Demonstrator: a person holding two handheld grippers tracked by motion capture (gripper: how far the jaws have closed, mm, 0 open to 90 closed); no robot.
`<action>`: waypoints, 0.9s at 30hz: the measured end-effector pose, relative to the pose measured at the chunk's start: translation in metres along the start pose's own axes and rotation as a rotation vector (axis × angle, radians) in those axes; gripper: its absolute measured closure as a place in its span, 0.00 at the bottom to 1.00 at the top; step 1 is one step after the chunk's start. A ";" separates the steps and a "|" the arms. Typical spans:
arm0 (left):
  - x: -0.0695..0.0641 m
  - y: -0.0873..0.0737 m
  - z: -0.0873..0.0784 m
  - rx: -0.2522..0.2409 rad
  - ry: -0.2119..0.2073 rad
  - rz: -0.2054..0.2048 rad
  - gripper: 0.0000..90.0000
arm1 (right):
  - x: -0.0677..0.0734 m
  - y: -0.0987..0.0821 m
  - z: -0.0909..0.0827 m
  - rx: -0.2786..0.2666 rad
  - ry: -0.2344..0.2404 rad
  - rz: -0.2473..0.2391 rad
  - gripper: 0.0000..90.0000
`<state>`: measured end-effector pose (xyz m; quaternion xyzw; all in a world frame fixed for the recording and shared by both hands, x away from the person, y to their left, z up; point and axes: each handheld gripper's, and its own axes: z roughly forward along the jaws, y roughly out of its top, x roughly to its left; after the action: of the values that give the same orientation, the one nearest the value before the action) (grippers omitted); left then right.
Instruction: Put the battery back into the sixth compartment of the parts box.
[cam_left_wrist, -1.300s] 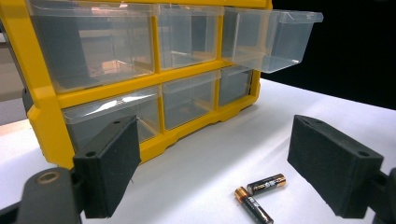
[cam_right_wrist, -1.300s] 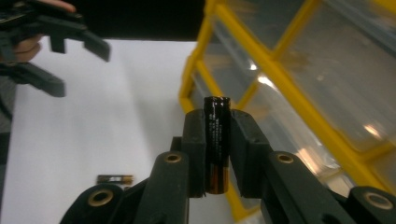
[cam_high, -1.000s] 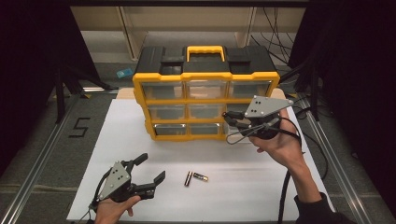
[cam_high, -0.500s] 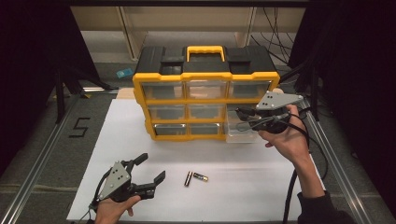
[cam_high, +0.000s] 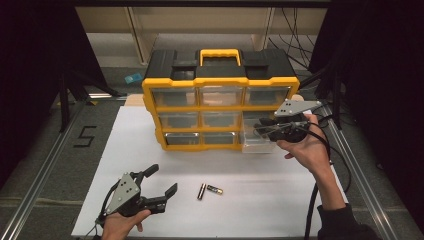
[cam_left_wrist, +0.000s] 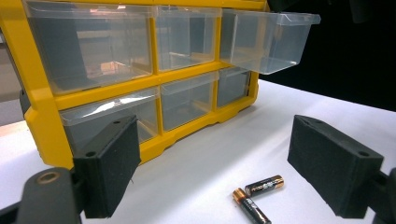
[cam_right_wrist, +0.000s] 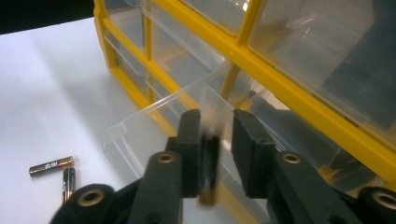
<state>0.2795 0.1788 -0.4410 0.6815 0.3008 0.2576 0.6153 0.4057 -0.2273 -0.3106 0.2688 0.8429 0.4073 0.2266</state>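
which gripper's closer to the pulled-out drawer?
Right. The right gripper is at the front wall of the pulled-out drawer, jaws just easing apart around it. The left gripper sits open, well short of it, beside the batteries.

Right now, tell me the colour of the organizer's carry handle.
Yellow. The carry handle tops the black-lidded organizer; the high view shows it best.

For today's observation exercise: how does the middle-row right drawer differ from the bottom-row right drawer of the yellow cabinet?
The middle-row right drawer juts well out of the cabinet; the bottom-row right drawer sits flush in its slot. The first shows its side wall; the second only its front. Both are clear plastic and look empty.
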 end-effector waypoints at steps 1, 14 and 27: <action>0.000 0.000 0.000 0.000 0.000 0.000 0.18 | 0.000 0.000 0.000 0.000 0.000 0.000 0.79; 0.000 0.000 0.000 -0.002 0.001 -0.001 0.18 | 0.031 0.023 -0.013 -0.119 0.035 -0.072 0.42; 0.000 0.000 0.000 -0.002 0.001 0.000 0.18 | 0.094 0.029 0.008 -0.075 0.195 -0.206 0.34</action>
<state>0.2792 0.1790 -0.4409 0.6810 0.3008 0.2582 0.6157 0.3478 -0.1471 -0.3068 0.1316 0.8683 0.4371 0.1942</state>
